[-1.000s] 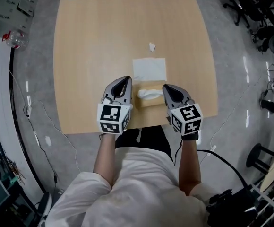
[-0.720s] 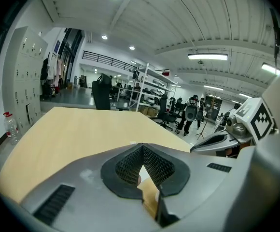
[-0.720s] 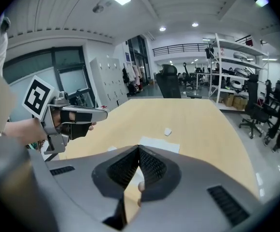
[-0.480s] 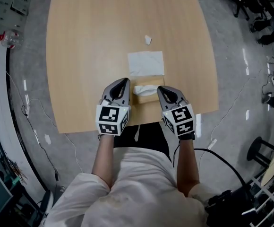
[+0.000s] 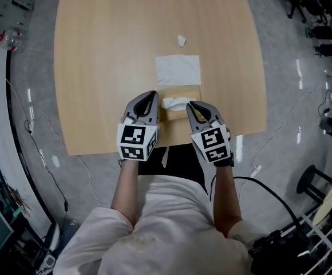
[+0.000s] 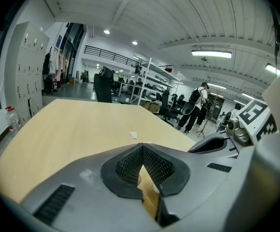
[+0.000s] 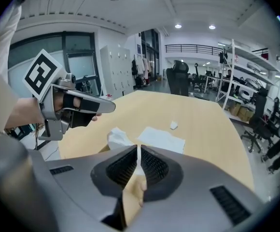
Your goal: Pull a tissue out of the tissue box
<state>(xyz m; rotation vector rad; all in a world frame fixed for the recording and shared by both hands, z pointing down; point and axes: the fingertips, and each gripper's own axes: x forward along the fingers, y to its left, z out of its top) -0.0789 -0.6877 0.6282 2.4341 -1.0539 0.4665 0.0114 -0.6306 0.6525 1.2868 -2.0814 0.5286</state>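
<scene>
The tan tissue box [image 5: 180,115] sits near the table's front edge, with a white tissue [image 5: 174,102] sticking up from its slot. My left gripper [image 5: 152,95] is at the box's left side, shut with nothing in it; its pads meet at the tip in the left gripper view [image 6: 143,146]. My right gripper [image 5: 190,104] is over the box's right part, just right of the tissue. Its jaws are opening: a thin slit shows between the pads [image 7: 138,149], with nothing between them. The tissue [image 7: 118,138] stands a little ahead and to the left.
A flat white tissue [image 5: 178,69] lies on the wooden table [image 5: 109,50] just beyond the box, and a small crumpled scrap [image 5: 181,40] lies farther back. Grey floor and office chairs [image 5: 326,16] surround the table. A person [image 6: 196,111] stands far off.
Both grippers have sunk toward the box. The right one has rolled and drawn in leftward, closer to the tissue. The tissue and box have not moved.
</scene>
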